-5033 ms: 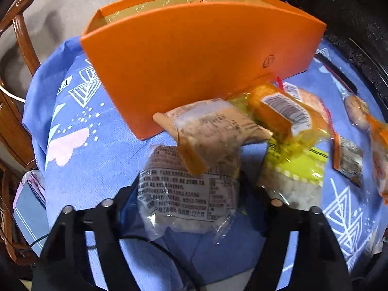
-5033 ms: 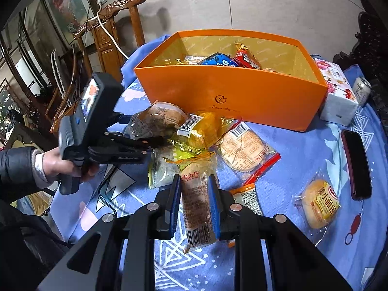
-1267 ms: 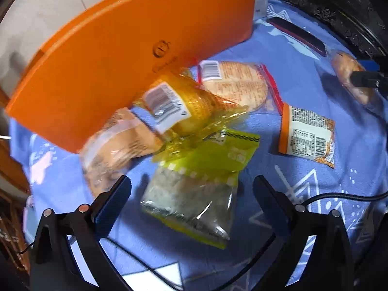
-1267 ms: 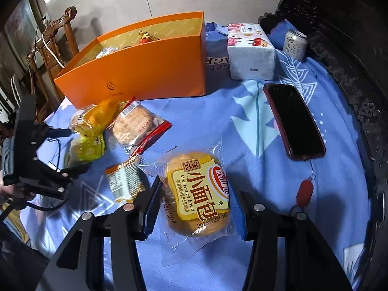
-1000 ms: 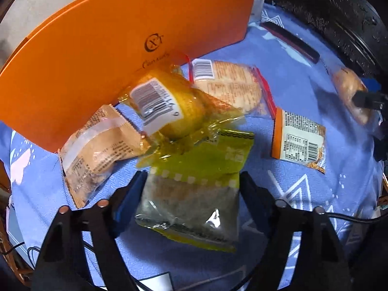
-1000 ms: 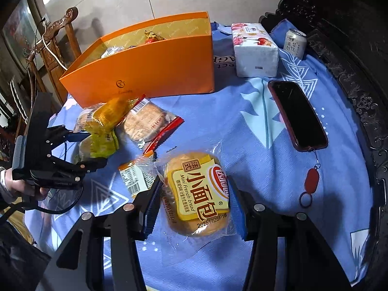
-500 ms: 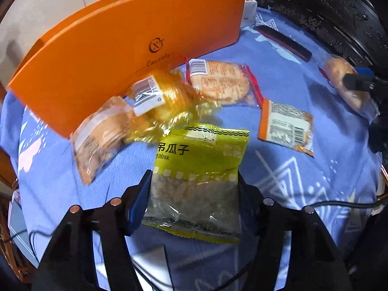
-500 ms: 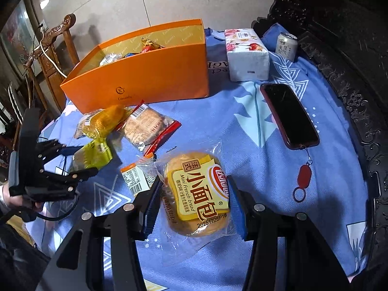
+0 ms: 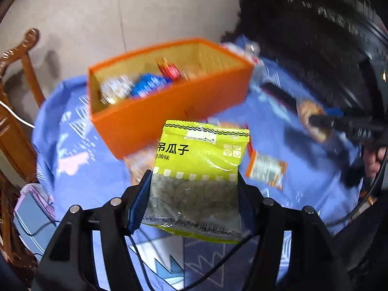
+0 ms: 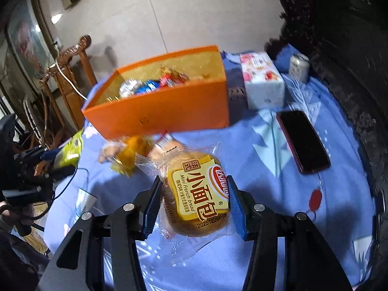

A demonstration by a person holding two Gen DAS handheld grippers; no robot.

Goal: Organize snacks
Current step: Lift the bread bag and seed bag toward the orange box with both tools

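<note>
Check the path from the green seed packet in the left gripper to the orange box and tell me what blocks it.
Nothing visible does. The green seed packet is clamped in the left gripper, lifted off the cloth, and the orange box beyond it is open-topped with room among its snacks.

- The left gripper (image 9: 194, 189) points steeply down, its blue pads (image 9: 138, 201) pressed on either side of a green seed packet (image 9: 198, 169); the packet hangs clear of the table, upright between the jaws
- The right gripper (image 10: 194, 201) also tilts downward; its ribbed blue pads (image 10: 152, 206) clamp a wrapped small bread (image 10: 198, 194) by its sides
- A hand (image 10: 14, 215) grips the left tool's handle at the right wrist view's left edge
</note>
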